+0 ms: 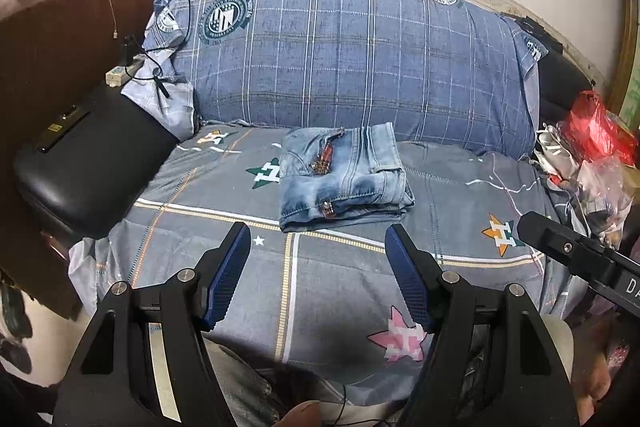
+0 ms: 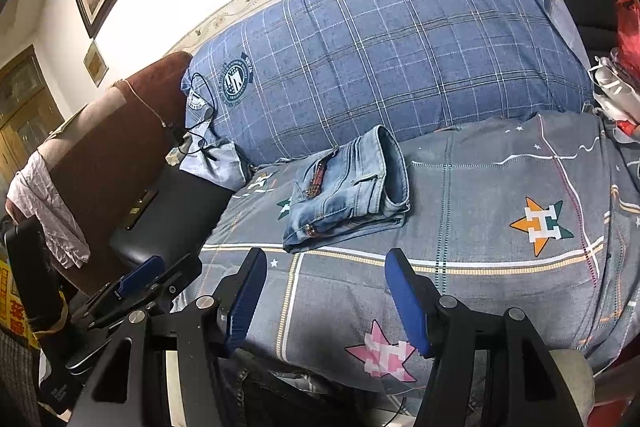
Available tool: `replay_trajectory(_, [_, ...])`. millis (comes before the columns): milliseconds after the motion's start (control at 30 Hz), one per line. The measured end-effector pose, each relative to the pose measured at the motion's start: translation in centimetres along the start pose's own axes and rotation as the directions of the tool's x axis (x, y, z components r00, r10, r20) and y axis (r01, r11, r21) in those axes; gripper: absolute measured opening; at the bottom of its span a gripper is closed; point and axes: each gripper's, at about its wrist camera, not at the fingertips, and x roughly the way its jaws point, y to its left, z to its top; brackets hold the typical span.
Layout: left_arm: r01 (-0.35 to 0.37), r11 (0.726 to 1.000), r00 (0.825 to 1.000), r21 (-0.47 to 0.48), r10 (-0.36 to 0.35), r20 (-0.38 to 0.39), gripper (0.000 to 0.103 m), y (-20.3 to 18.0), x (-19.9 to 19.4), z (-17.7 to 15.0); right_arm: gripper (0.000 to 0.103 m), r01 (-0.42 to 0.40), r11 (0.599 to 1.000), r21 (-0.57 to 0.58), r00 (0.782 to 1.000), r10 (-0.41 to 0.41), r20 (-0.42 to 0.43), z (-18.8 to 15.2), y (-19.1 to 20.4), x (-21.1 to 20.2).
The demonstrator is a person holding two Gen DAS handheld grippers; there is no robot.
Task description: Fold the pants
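Observation:
The light blue denim pants (image 1: 344,177) lie folded into a compact stack on the grey star-patterned bedsheet (image 1: 340,287), near the big blue plaid pillow. They also show in the right wrist view (image 2: 348,195). My left gripper (image 1: 318,241) is open and empty, held back from the pants' near edge. My right gripper (image 2: 326,267) is open and empty, also short of the pants. The right gripper's black body shows at the right of the left wrist view (image 1: 576,255). The left gripper shows at the lower left of the right wrist view (image 2: 136,287).
A large blue plaid pillow (image 1: 352,51) lies along the wall behind the pants. A black armrest (image 1: 92,163) and brown chair back (image 1: 60,39) stand at the left with cables. Red and clear plastic bags (image 1: 596,147) pile up at the right.

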Motion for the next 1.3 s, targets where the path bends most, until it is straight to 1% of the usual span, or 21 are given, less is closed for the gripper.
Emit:
replay_trajectory(133, [0.002, 1.0, 1.0, 0.008, -0.002, -0.014, 0.07, -0.3, 0.7, 0.2, 0.059, -0.009, 1.0, 0.01, 1.0, 0.009, -0.017, -0.1, -0.4, 0.6])
replay_trajectory(333, [0.0, 1.0, 1.0, 0.021, 0.0, -0.019, 0.07, -0.5, 1.2, 0.7, 0.059, -0.012, 1.0, 0.007, 1.0, 0.012, -0.021, 0.4, -0.5, 0.7])
replay_trajectory(467, [0.013, 1.0, 1.0, 0.019, -0.013, -0.018, 0.07, -0.4, 1.2, 1.0, 0.059, -0.008, 1.0, -0.007, 1.0, 0.008, -0.015, 1.0, -0.1, 0.6])
replay_trajectory(667, [0.008, 1.0, 1.0, 0.004, -0.008, -0.015, 0.07, 0.1, 1.7, 1.4, 0.059, 0.008, 1.0, -0.027, 1.0, -0.008, -0.016, 1.5, 0.3, 0.8])
replay_trajectory(800, [-0.012, 0.999, 1.0, 0.029, 0.013, -0.024, 0.07, 0.0, 2.0, 1.8, 0.059, 0.005, 1.0, -0.022, 1.0, -0.006, -0.022, 1.5, 0.0, 1.2])
replay_trajectory(900, [0.008, 0.999, 1.0, 0.037, -0.007, -0.016, 0.07, 0.2, 2.1, 2.0, 0.059, 0.006, 1.0, -0.018, 1.0, -0.007, -0.03, 1.9, 0.1, 1.7])
replay_trajectory(1000, [0.041, 0.998, 0.999, 0.052, -0.04, -0.028, 0.07, 0.4, 3.2, 2.2, 0.059, 0.025, 0.999, -0.034, 0.999, -0.025, -0.019, 2.1, 0.5, 1.9])
replay_trajectory(1100, [0.023, 0.998, 0.999, 0.051, -0.021, -0.036, 0.07, 0.6, 3.5, 2.3, 0.059, 0.049, 0.998, -0.043, 0.998, -0.051, -0.029, 2.2, 0.8, 2.6])
replay_trajectory(1200, [0.026, 0.999, 0.999, 0.042, -0.025, -0.026, 0.07, 0.8, 3.2, 2.1, 0.059, 0.061, 0.996, -0.064, 0.997, -0.064, -0.035, 2.1, 1.1, 2.7])
replay_trajectory(1300, [0.015, 0.999, 1.0, 0.048, -0.014, -0.024, 0.07, 0.8, 3.2, 2.1, 0.059, 0.06, 0.996, -0.067, 0.997, -0.062, -0.034, 2.1, 1.3, 2.5])
